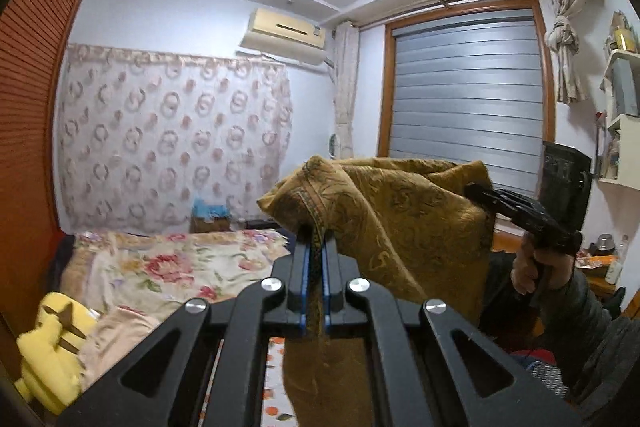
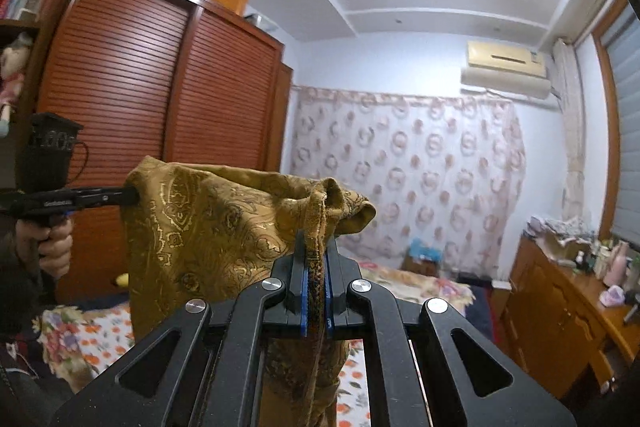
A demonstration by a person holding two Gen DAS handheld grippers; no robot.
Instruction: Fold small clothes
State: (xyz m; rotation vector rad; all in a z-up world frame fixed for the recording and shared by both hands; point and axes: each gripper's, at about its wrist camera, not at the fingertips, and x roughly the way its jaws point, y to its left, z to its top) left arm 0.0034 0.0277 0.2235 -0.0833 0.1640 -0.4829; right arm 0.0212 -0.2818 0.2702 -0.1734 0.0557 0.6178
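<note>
A mustard-gold paisley cloth (image 1: 400, 219) hangs stretched in the air between both grippers, its top edge level and the rest drooping down. My left gripper (image 1: 315, 239) is shut on one top corner, with the hem pinched between its blue pads. In the same view the right gripper (image 1: 474, 191) bites the far corner, held by a hand (image 1: 532, 267). From the right wrist, the right gripper (image 2: 316, 245) is shut on the hem of the cloth (image 2: 208, 223). There the left gripper (image 2: 129, 195) clamps the opposite corner, a hand (image 2: 56, 247) on its handle.
A bed with a floral cover (image 1: 168, 267) lies below, with a yellow plush toy (image 1: 48, 347) at its near left. A slatted wooden wardrobe (image 2: 140, 87) stands on the left and a wooden dresser (image 2: 560, 307) with bottles on the right. A window with a blind (image 1: 464, 87) is behind.
</note>
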